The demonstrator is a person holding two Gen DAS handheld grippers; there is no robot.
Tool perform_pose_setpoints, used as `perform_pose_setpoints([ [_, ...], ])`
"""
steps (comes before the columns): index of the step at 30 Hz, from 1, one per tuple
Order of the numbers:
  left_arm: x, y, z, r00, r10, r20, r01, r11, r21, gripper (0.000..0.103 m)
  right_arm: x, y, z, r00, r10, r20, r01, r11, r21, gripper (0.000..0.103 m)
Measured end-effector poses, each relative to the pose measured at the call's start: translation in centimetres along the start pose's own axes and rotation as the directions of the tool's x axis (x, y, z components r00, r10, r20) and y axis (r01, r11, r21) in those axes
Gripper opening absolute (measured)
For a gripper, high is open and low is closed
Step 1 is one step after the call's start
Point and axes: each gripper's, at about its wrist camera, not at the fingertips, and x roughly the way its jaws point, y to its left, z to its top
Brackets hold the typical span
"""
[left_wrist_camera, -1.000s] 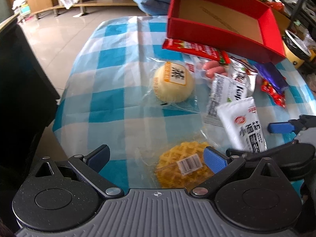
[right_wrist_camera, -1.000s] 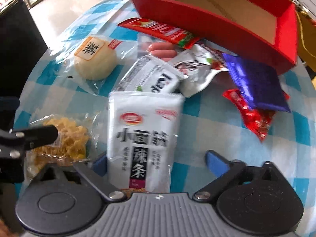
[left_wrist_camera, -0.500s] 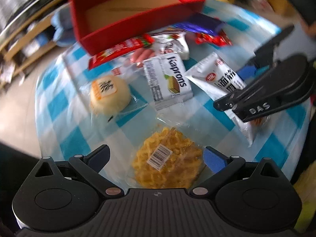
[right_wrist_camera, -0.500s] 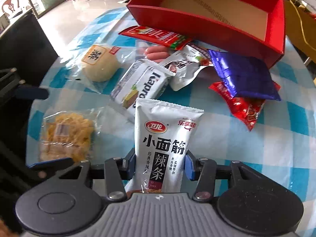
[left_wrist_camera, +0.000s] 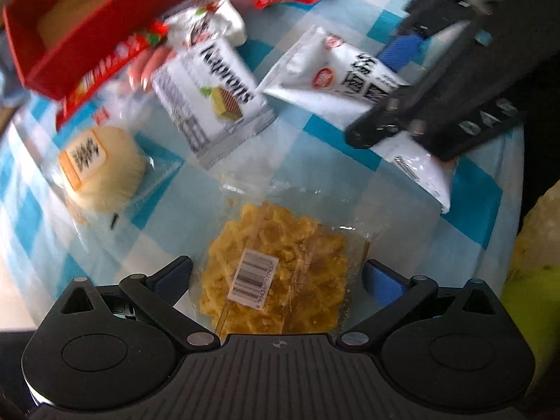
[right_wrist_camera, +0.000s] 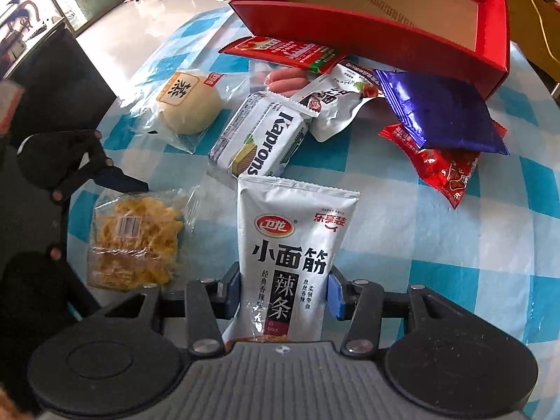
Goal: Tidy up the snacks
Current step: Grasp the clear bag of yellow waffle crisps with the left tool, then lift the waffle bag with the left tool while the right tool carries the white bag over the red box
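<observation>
My right gripper (right_wrist_camera: 282,294) is shut on a white spicy-strip pouch (right_wrist_camera: 292,245) and holds it lifted above the checked cloth; the pouch also shows in the left wrist view (left_wrist_camera: 336,80). My left gripper (left_wrist_camera: 278,276) is open, its fingers either side of a bagged yellow waffle snack (left_wrist_camera: 276,276), also seen in the right wrist view (right_wrist_camera: 134,241). An open red box (right_wrist_camera: 385,35) stands at the back, its cardboard floor bare. A wrapped bun (right_wrist_camera: 189,105), a Kaprons wafer pack (right_wrist_camera: 262,140), a purple bag (right_wrist_camera: 441,112) and red packets (right_wrist_camera: 444,171) lie before it.
A blue-and-white checked cloth (right_wrist_camera: 455,252) covers the round table. Sausages (right_wrist_camera: 283,80), a long red packet (right_wrist_camera: 287,52) and a small white pouch (right_wrist_camera: 336,105) crowd the box's front wall. A dark cabinet (right_wrist_camera: 59,84) stands left of the table.
My right gripper closed on the white pouch and lifted it off the cloth. My left gripper swung round and came down over the waffle snack, staying open.
</observation>
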Motion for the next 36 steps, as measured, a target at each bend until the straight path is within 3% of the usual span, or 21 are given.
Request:
perform_pose_setpoints([
  [6, 0.4, -0.2, -0.2, 1.0, 0.009, 0.0, -0.009, 1.0, -0.001, 0.103, 0.1, 0.0, 0.1, 1.0, 0.006, -0.012, -0.006, 1.0, -0.005, 0.043],
  [10, 0.2, -1.0, 0.0, 1.0, 0.022, 0.002, -0.022, 0.997, -0.079, 0.1, 0.2, 0.2, 0.1, 1.0, 0.0, -0.016, 0.0, 1.0, -0.023, 0.043],
  [12, 0.0, -0.8, 0.0, 1.0, 0.028, 0.003, -0.027, 0.991, -0.131, 0.093, 0.3, 0.2, 0.0, 1.0, -0.012, -0.018, 0.011, 1.0, -0.028, 0.043],
  [15, -0.4, -1.1, 0.0, 0.999, 0.046, 0.021, -0.04, 0.975, -0.22, 0.085, 0.3, 0.3, -0.1, 0.999, -0.034, -0.016, 0.033, 0.999, -0.033, 0.043],
  [21, -0.8, -0.4, 0.0, 0.995, 0.095, 0.024, -0.079, 0.919, -0.387, 0.081, -0.4, 0.2, -0.8, 0.997, -0.075, -0.002, 0.075, 0.996, -0.048, 0.042],
  [25, -1.6, -0.4, 0.7, 0.989, 0.139, 0.041, -0.11, 0.906, -0.41, 0.08, -0.9, 0.0, -0.9, 0.996, -0.091, 0.019, 0.092, 0.995, -0.031, 0.041],
  [30, -1.8, 1.2, 1.2, 0.99, 0.12, 0.069, -0.072, 0.871, -0.486, 0.08, -1.0, -0.1, -0.7, 0.994, -0.102, 0.029, 0.102, 0.995, -0.021, 0.04],
  [36, -2.2, 1.4, 1.4, 0.985, 0.157, 0.07, -0.101, 0.858, -0.503, 0.08, -1.2, 1.1, -0.4, 0.99, -0.133, 0.044, 0.135, 0.989, -0.064, 0.039],
])
